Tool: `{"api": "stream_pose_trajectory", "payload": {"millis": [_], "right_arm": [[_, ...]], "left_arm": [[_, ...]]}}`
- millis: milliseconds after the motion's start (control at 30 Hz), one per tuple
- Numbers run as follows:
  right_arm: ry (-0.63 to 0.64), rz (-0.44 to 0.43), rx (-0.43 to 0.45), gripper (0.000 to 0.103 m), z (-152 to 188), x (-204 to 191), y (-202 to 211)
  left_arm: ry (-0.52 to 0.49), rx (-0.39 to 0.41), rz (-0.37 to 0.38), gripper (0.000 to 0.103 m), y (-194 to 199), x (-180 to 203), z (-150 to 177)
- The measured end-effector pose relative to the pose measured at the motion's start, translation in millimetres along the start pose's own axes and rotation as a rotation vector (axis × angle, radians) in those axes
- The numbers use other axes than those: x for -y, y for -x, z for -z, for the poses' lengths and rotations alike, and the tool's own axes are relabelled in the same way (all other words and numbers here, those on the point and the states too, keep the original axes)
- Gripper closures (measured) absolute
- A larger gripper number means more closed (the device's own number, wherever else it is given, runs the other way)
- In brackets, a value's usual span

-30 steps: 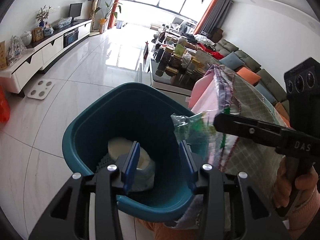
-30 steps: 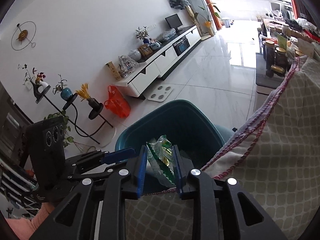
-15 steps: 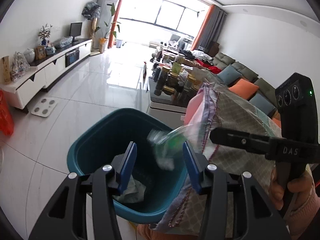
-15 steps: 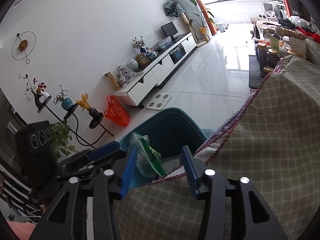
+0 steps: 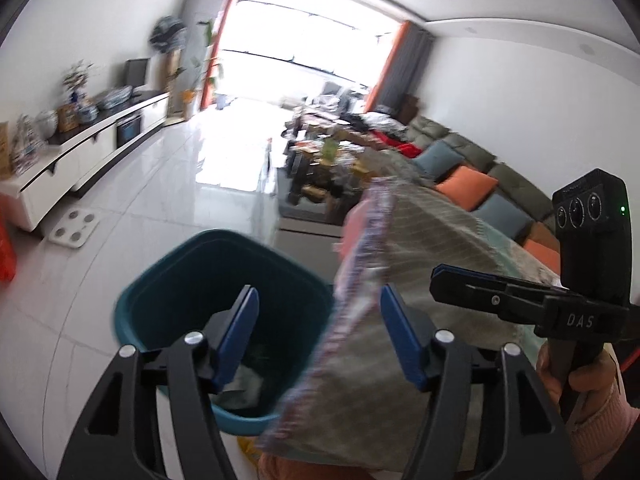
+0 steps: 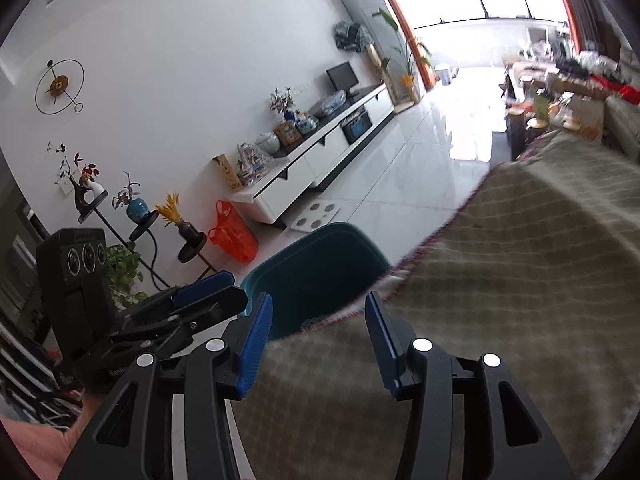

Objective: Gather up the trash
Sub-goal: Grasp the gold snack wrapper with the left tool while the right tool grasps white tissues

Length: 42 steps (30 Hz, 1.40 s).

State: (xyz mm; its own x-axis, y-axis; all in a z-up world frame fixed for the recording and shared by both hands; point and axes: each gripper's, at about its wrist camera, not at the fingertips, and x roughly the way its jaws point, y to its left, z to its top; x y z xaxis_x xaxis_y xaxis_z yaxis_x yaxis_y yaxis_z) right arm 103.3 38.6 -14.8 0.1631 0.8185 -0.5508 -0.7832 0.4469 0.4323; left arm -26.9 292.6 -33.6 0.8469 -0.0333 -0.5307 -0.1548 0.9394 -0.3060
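Both claws, left [image 5: 320, 334] opening and right [image 6: 318, 344] released, now empty: green wrapper's dropped into the teal bin [image 5: 168, 304], so one piece is collected.

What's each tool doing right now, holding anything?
Left tool: jaws opening, nothing gripped; teal bin and cloth edge lie beyond them.
Right tool: open, holding nothing, above the checked cloth.

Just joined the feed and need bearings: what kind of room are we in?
Most likely a home living room: a long sofa with cushions, a low white TV cabinet carrying a screen, and big curtained windows.
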Motion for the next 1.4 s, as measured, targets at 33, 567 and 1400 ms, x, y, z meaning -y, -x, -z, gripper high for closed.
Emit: {"api": "stream_pose_trajectory", "payload": {"millis": [33, 567, 1400], "right_arm": [[0.004, 0.017, 0.015, 0.053, 3.5, 2.2, 10.4], [-0.172, 0.439, 0.253, 0.050, 98.3, 69.5, 206.1], [-0.428, 0.591, 0.283, 0.053, 184.6, 141.6, 287.7]], "left_arm": [[-0.021, 0.005, 0.022, 0.033, 0.1, 10.3, 1.8], [-0.307, -0.142, 0.467, 0.031, -51.2, 198.1, 53.5], [-0.396, -0.460, 0.731, 0.058, -149.7, 361.0, 90.8]]}}
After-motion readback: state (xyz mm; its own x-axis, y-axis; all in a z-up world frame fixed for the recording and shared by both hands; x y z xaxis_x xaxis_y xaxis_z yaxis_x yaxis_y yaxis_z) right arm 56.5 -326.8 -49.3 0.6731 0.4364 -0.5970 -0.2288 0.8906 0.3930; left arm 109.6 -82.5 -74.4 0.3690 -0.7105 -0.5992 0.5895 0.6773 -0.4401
